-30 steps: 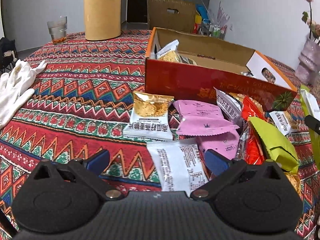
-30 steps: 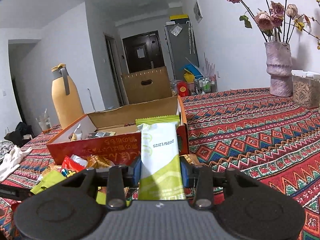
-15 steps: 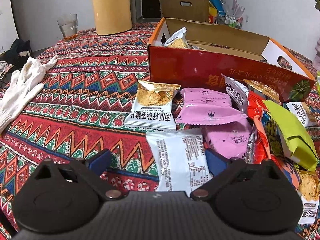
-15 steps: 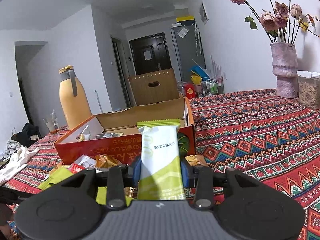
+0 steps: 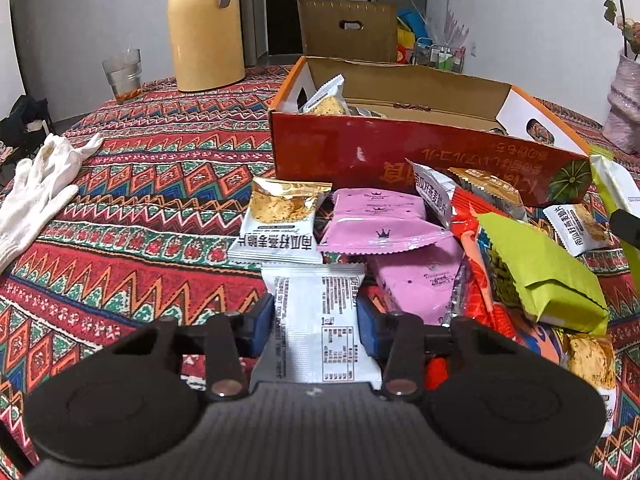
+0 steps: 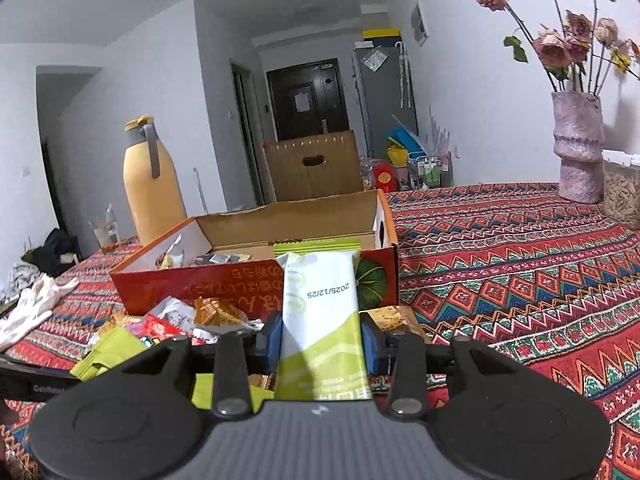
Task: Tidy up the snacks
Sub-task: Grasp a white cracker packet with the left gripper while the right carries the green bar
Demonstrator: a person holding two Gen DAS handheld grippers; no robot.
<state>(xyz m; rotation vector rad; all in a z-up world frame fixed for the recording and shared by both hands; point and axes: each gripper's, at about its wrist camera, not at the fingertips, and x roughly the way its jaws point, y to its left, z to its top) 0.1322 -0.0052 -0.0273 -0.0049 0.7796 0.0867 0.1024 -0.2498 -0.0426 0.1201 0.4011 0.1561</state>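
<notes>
My left gripper [image 5: 316, 326] is shut on a white snack packet [image 5: 320, 320], low over the patterned tablecloth. Ahead of it lie a gold-and-white packet [image 5: 280, 216], pink packets [image 5: 380, 224], a red packet [image 5: 476, 280] and a green packet [image 5: 540, 272]. Behind them stands the open red cardboard box [image 5: 360, 152] with a few packets inside. My right gripper [image 6: 320, 340] is shut on a green-and-white snack bar [image 6: 320, 312], held upright in front of the box's [image 6: 192, 284] near right corner, above the snack pile [image 6: 180, 320].
A yellow thermos [image 5: 204, 28] and a glass [image 5: 122, 76] stand at the back left. White gloves [image 5: 36, 188] lie at the left. A pink vase with flowers [image 6: 576, 148] and a clear container [image 6: 622, 188] stand at the far right. A brown carton [image 6: 316, 168] sits behind the table.
My left gripper has closed on the white packet, which lay between its open fingers before. My right gripper still holds the green-and-white bar and has drifted slightly nearer the box.
</notes>
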